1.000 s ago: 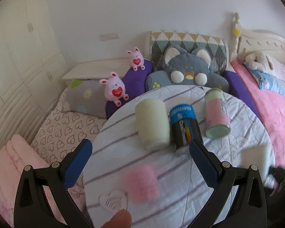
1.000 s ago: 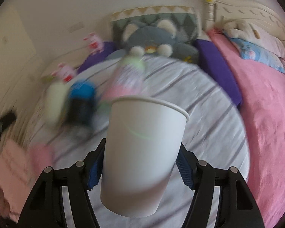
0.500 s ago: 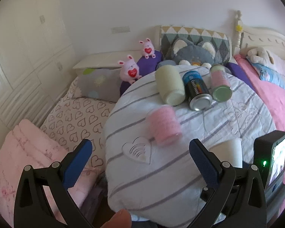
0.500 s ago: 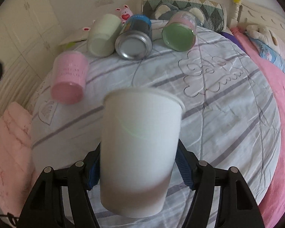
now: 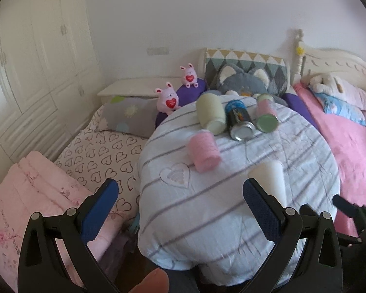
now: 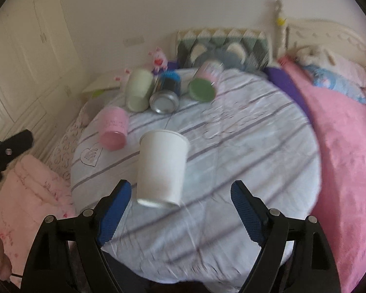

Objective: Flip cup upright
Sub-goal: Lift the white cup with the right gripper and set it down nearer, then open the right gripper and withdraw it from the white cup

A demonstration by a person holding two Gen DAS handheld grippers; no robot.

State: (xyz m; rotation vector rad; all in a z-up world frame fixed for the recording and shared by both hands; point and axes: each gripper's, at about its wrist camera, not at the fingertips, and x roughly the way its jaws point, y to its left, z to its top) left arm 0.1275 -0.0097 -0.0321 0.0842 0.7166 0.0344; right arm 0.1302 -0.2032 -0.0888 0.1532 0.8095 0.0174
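A white paper cup (image 6: 162,167) stands upright, mouth up, on the striped round cloth (image 6: 244,161). It also shows in the left wrist view (image 5: 270,178), partly behind my left gripper's right finger. My right gripper (image 6: 180,210) is open and empty just behind the cup, its jaws wide apart and clear of it. My left gripper (image 5: 180,202) is open and empty, held back over the cloth's near left edge.
A pink cup (image 6: 113,131), a pale green cup (image 6: 137,90), a blue can (image 6: 166,95) and a pink jar with a green lid (image 6: 203,84) lie on their sides at the back. Plush toys (image 5: 167,97) and pillows lie behind; pink bedding (image 6: 349,146) at right.
My right gripper has opened and let go of the white cup, which now stands on the cloth. Both grippers have drawn back from the table.
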